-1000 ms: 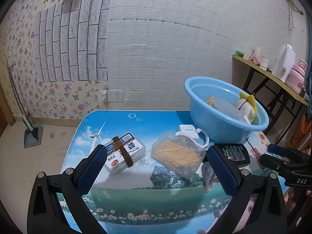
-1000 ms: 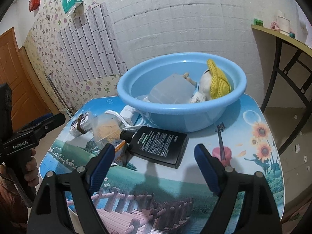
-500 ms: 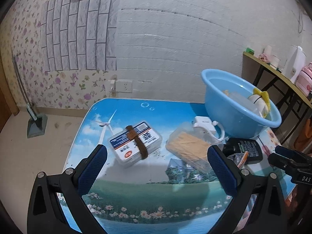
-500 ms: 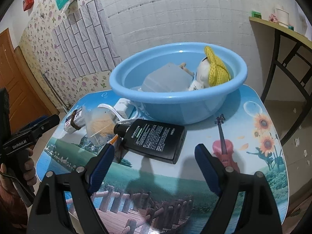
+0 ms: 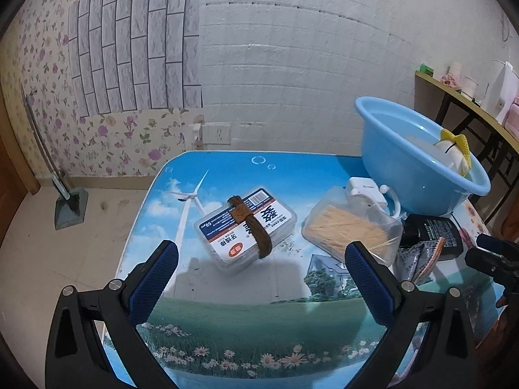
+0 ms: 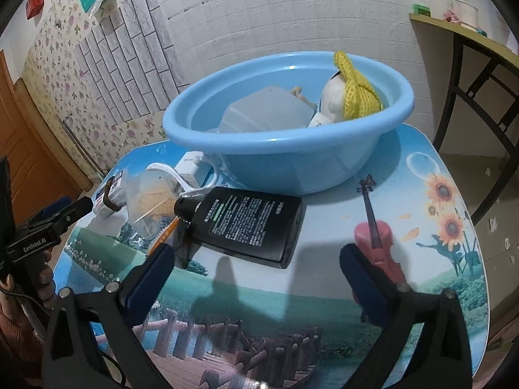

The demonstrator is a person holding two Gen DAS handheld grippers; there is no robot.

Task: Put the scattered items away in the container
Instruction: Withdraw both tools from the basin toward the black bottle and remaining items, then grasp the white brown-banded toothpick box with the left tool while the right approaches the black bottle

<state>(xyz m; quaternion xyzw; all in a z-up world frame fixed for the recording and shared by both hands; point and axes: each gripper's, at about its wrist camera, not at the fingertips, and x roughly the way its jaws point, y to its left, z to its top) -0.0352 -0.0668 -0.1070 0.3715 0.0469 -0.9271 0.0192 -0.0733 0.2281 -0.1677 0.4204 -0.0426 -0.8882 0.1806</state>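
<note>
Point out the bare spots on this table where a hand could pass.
Free: the near strip in front of the flat black bottle, and the right side by the round blue plastic basin. Also left of the clear labelled plastic box. Crowded: between box and bottle, around the clear toothpick bag.

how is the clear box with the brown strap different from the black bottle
The clear box is see-through with a white and blue label and a brown strap across it; the black bottle is opaque with small white print. The box sits apart on the table; the bottle lies right by the blue basin. Both lie flat outside the basin.
</note>
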